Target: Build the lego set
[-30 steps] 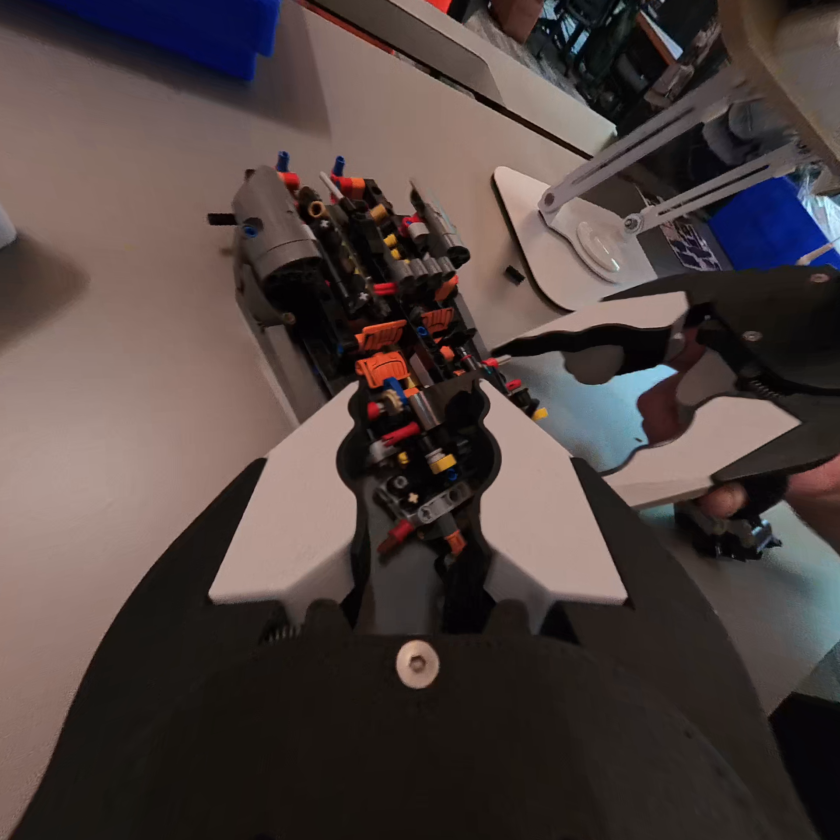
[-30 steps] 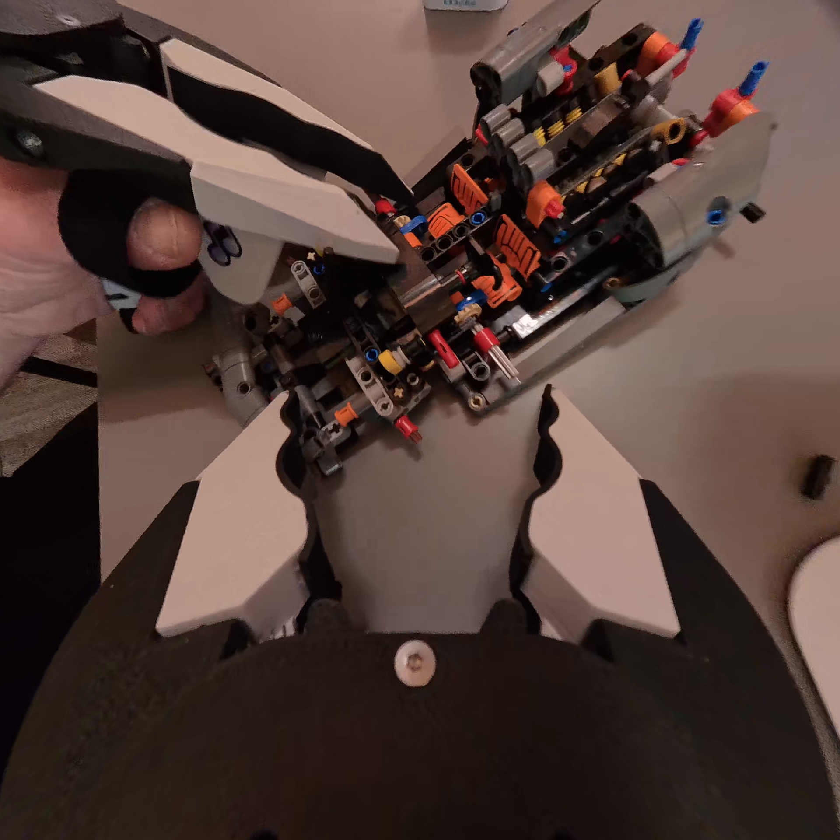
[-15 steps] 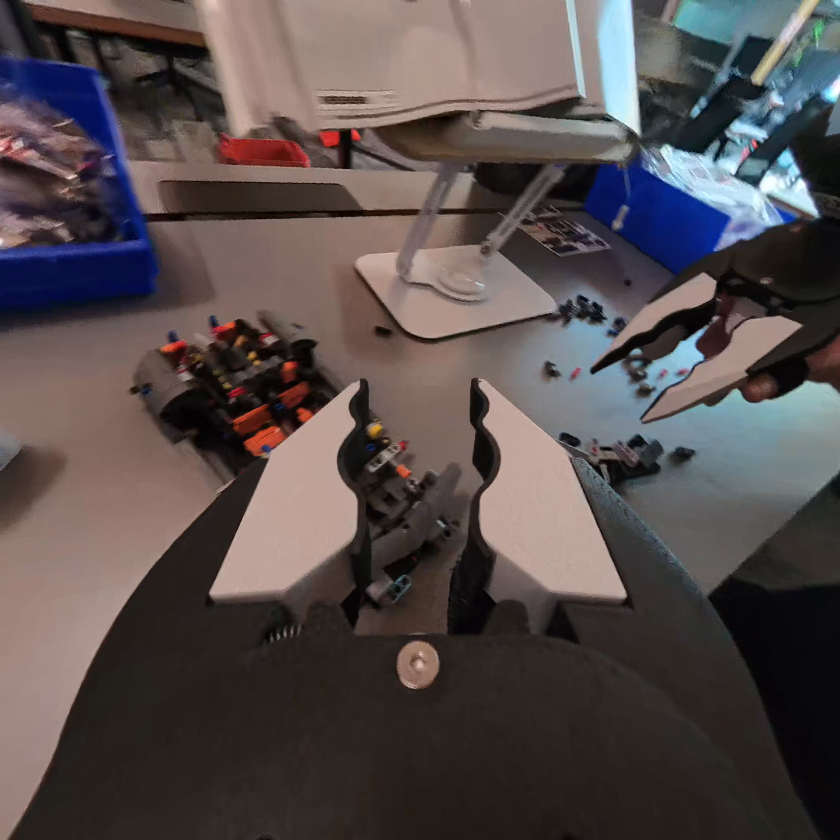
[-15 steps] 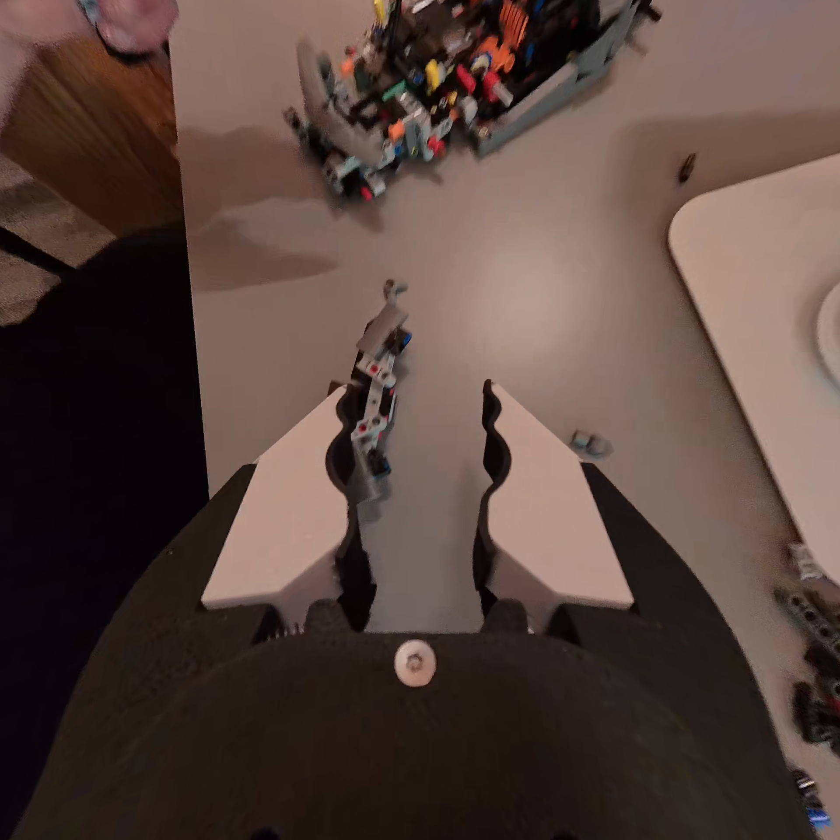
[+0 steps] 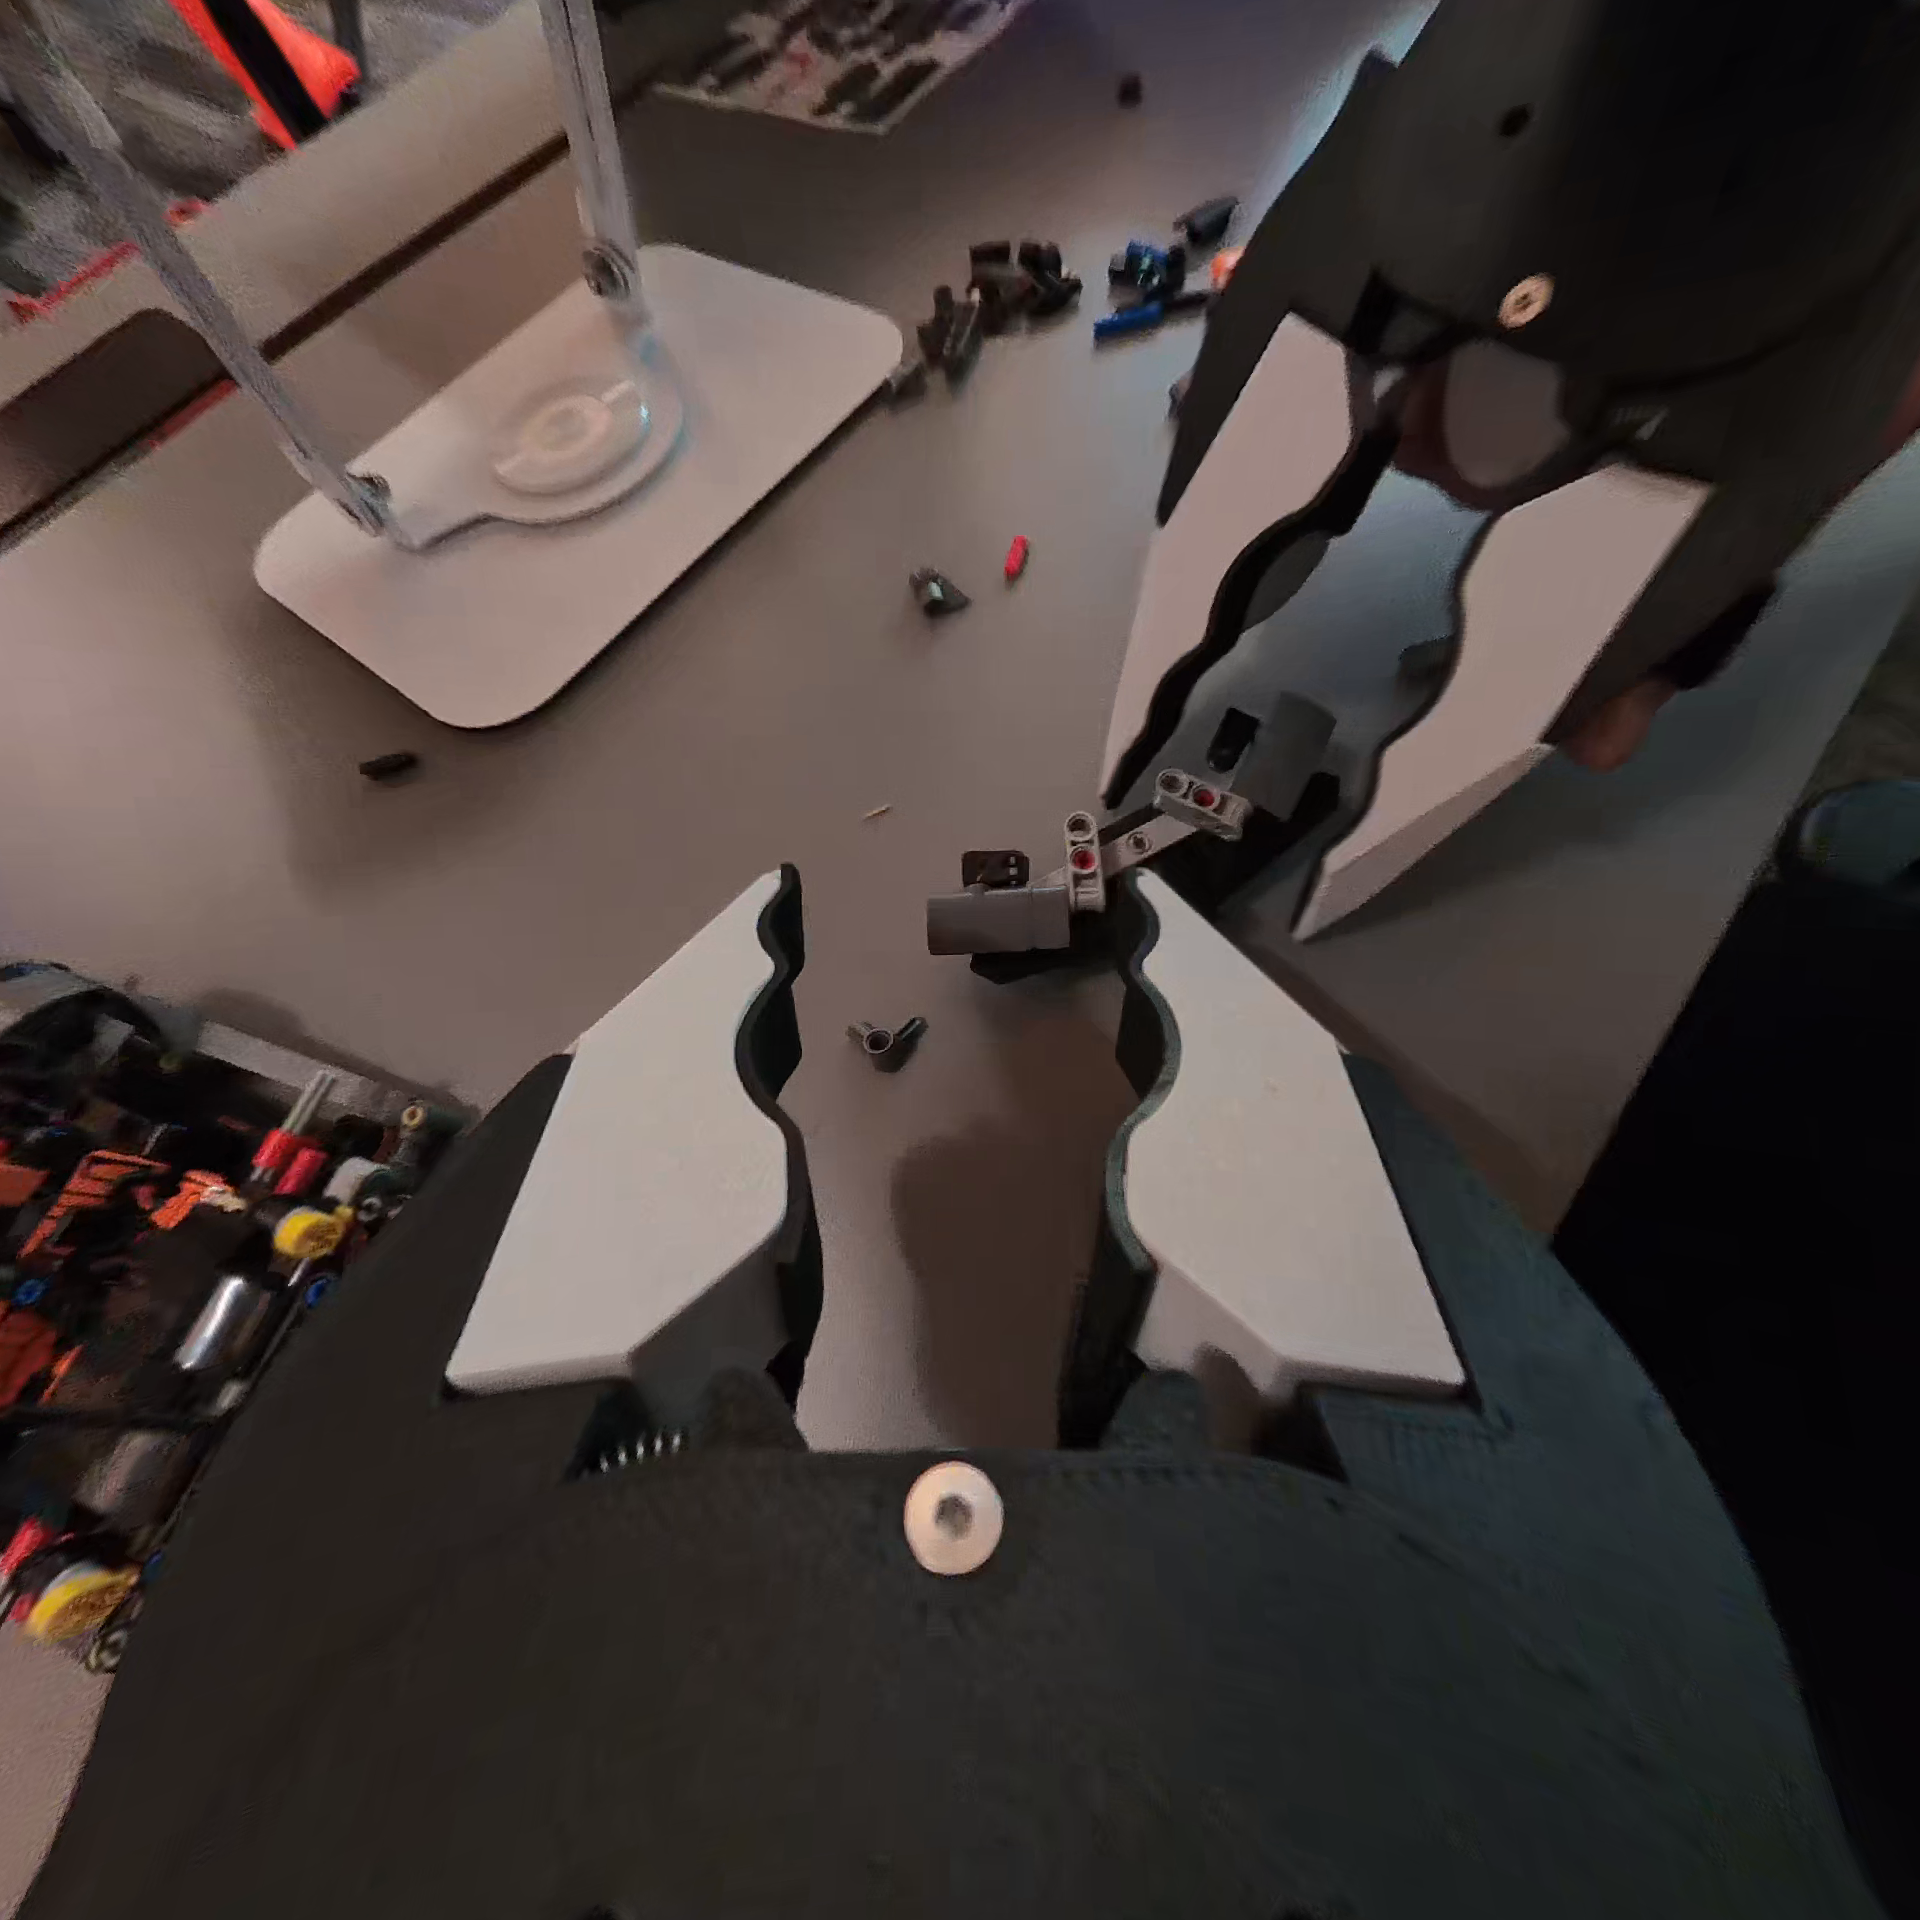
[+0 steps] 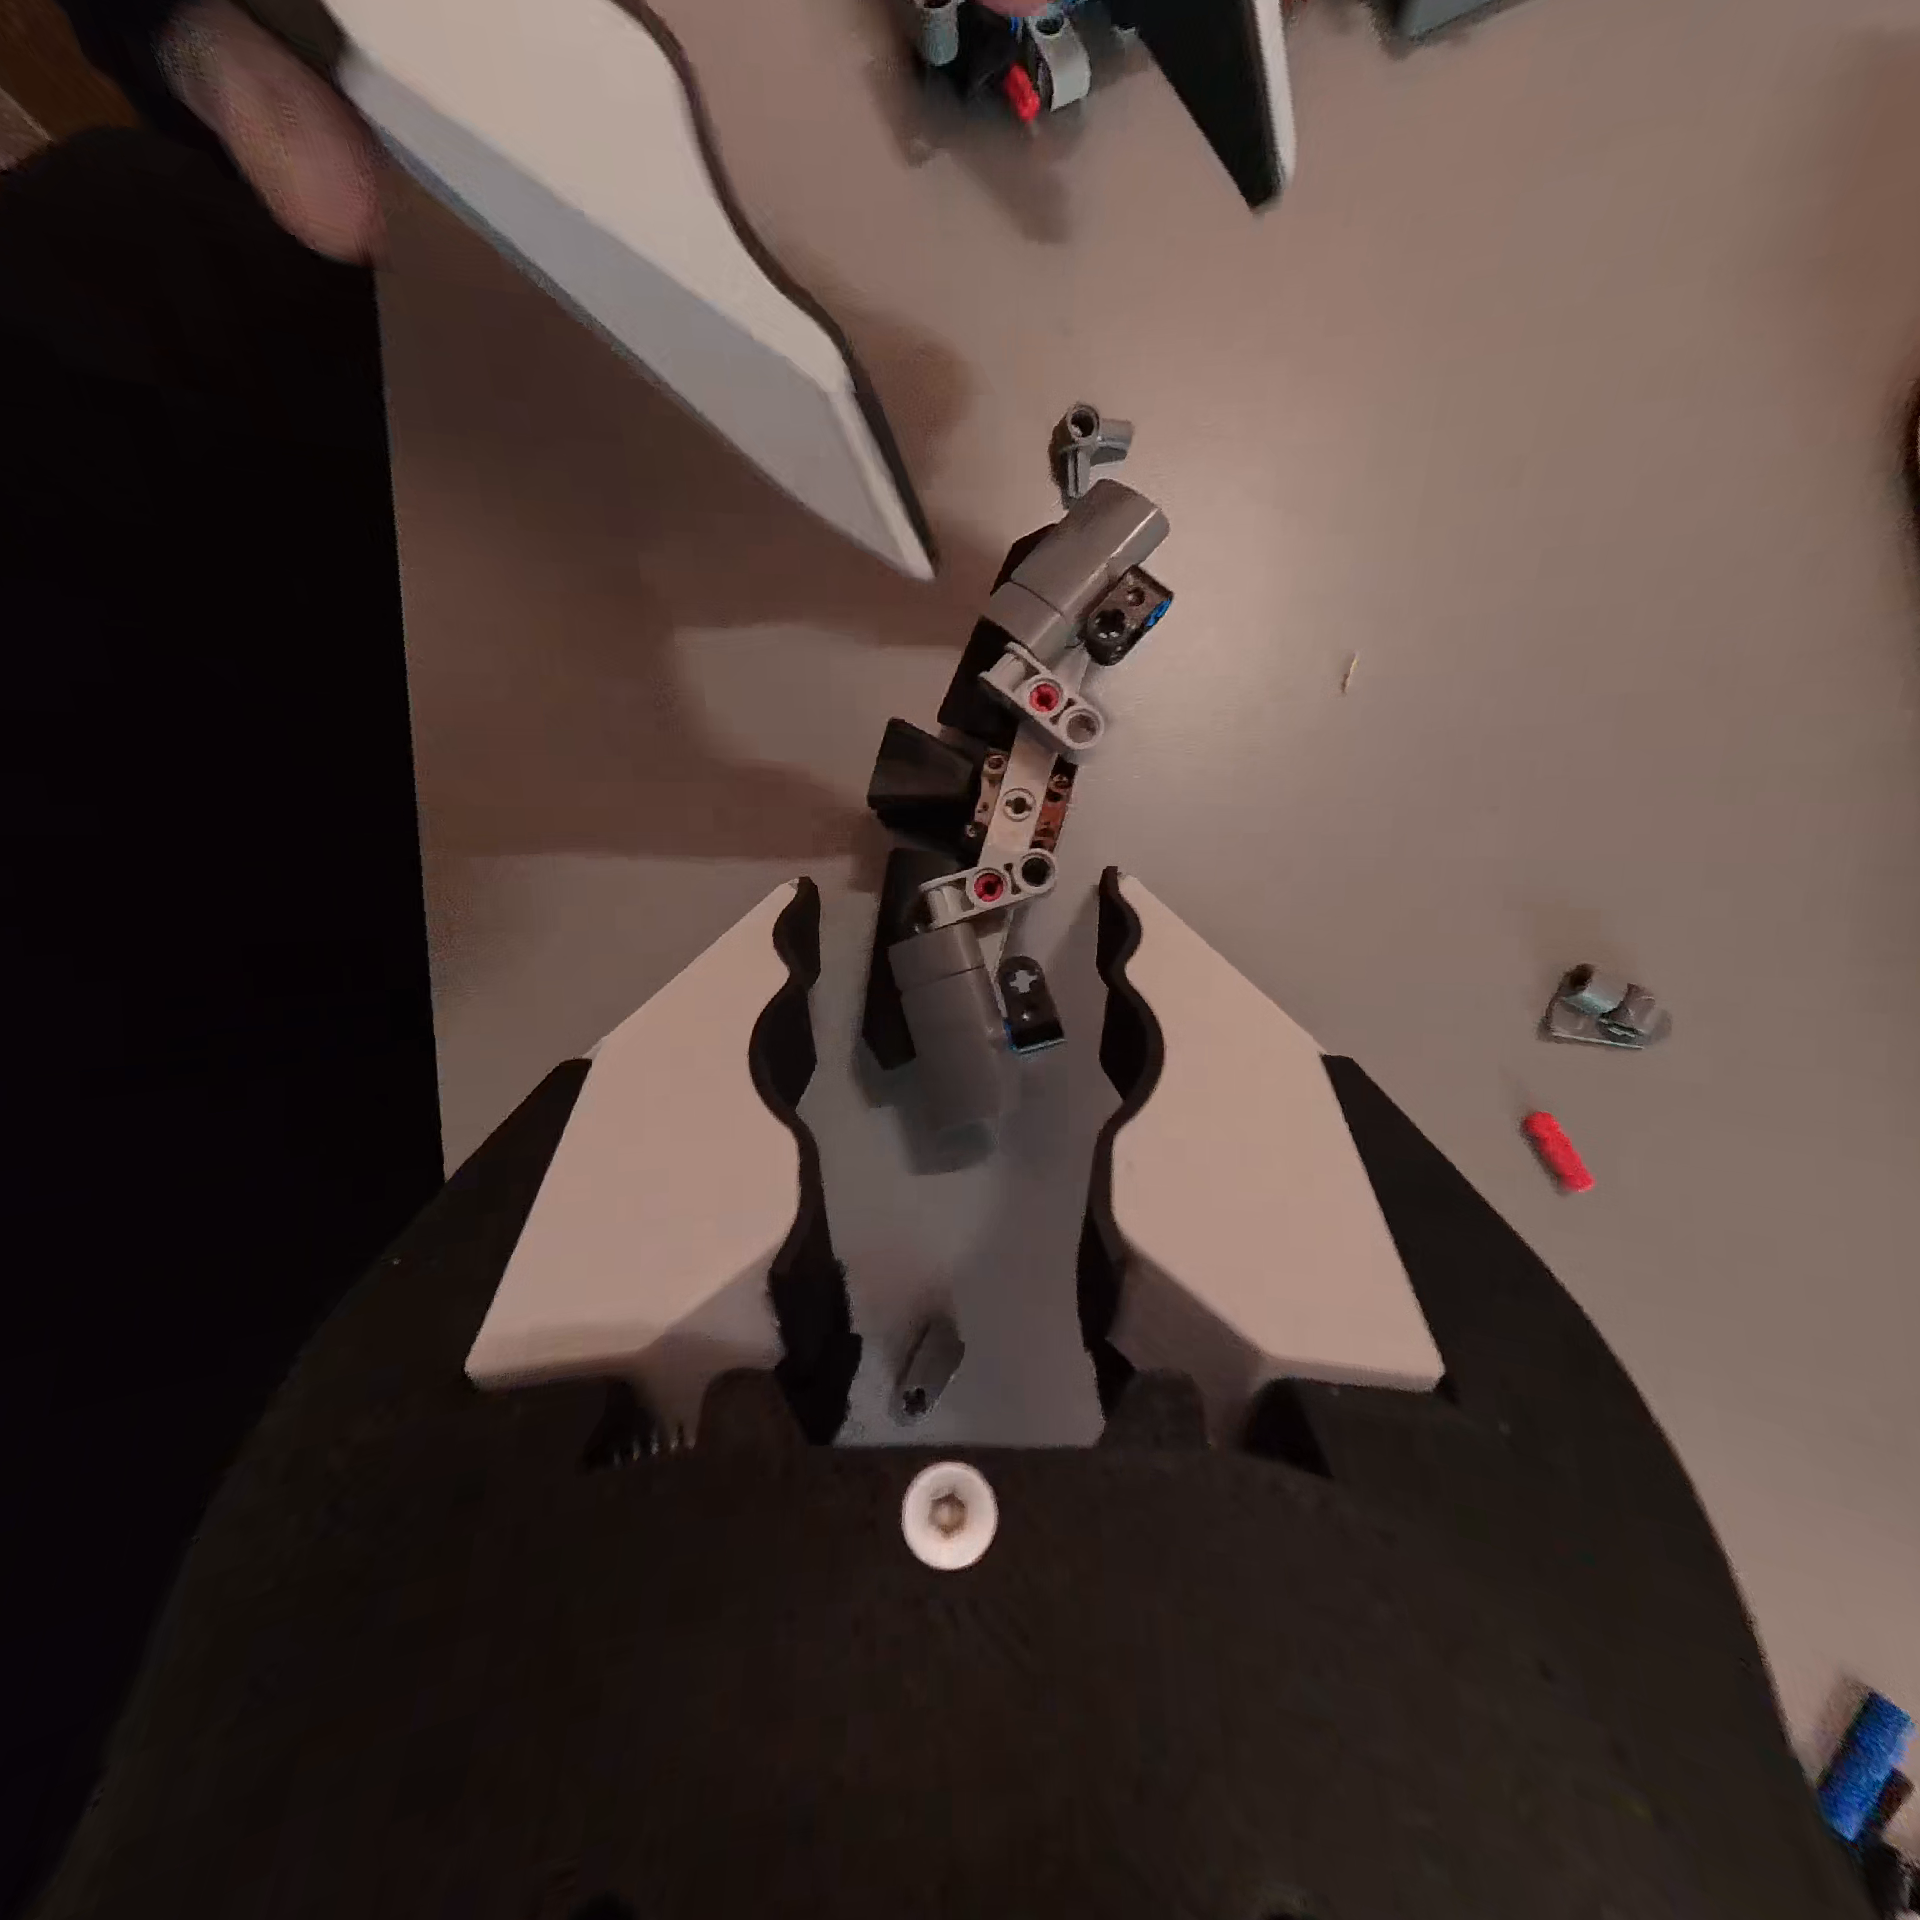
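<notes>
A small grey and black lego sub-assembly (image 6: pixel 997 790) with red pins lies flat on the grey table (image 6: pixel 1455 520). My right gripper (image 6: pixel 956 888) is open, and the sub-assembly's near end lies loose between its fingers. My left gripper (image 5: pixel 964 894) is open and empty, with its right fingertip beside the sub-assembly's far end (image 5: pixel 997 920). The two grippers face each other; the right gripper (image 5: pixel 1205 857) shows in the left wrist view and the left gripper (image 6: pixel 1096 384) in the right wrist view. The large multicoloured lego model (image 5: pixel 156 1247) sits at the left gripper's left.
A small grey connector (image 5: pixel 885 1042) lies between the left fingers. A white monitor stand base (image 5: pixel 582 468) stands at the back left. Loose black and blue pieces (image 5: pixel 997 291), a red pin (image 6: pixel 1556 1148) and a grey piece (image 6: pixel 1605 1013) are scattered around. The table's edge runs close by (image 6: pixel 416 935). To the large multicoloured lego model (image 5: pixel 156 1247): left tips about 15 centimeters, right tips about 25 centimeters.
Both grippers have left the large model and swung over to the small sub-assembly. The left gripper has opened wider. The right gripper has closed in around the sub-assembly's near end.
</notes>
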